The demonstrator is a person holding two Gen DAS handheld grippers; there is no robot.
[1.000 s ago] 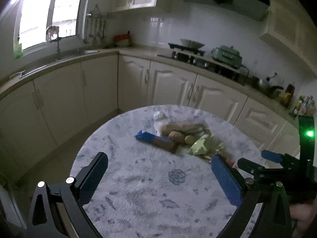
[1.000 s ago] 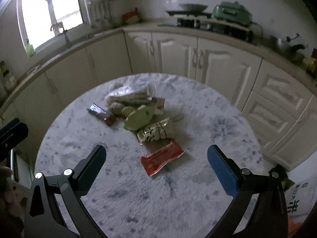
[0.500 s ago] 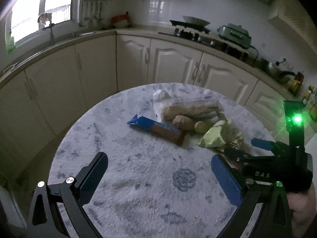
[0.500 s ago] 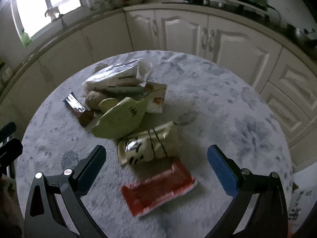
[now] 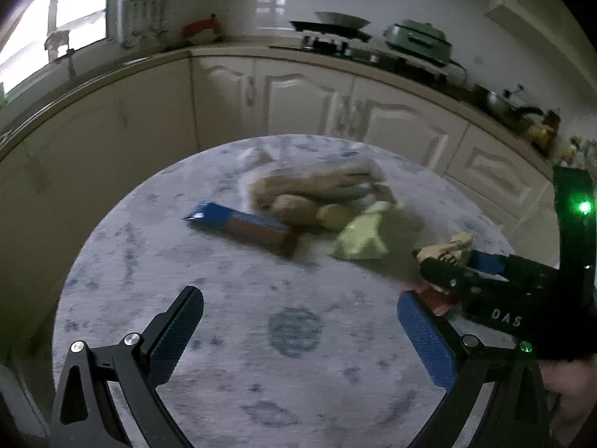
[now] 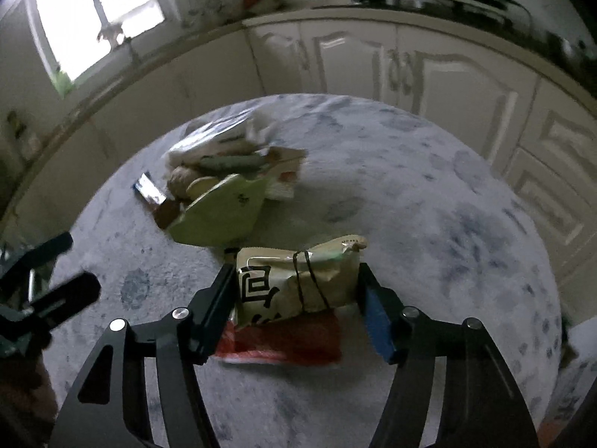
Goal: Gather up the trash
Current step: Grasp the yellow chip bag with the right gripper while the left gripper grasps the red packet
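On the round marble table (image 5: 149,261) lies a pile of trash. My right gripper (image 6: 296,287) is closing around a beige snack packet (image 6: 317,272), and its fingers touch both sides of it. Under that packet lies a red wrapper (image 6: 291,339). Behind it are a pale green packet (image 6: 220,216), a blue-and-brown bar wrapper (image 5: 242,226) and a clear bag of bread (image 5: 321,183). My left gripper (image 5: 298,324) hangs open over bare tabletop, short of the bar wrapper. In the left wrist view the right gripper (image 5: 459,263) shows at the right edge with the beige packet (image 5: 447,246).
Cream kitchen cabinets (image 5: 298,93) curve behind the table, with a stove and a green appliance (image 5: 414,37) on the counter. A window (image 6: 93,18) is at the upper left. A white sack (image 6: 578,354) stands off the table's right edge.
Both grippers came down and forward toward the pile. The right gripper's jaws, wide open before, have narrowed onto the beige packet. The left gripper stays open.
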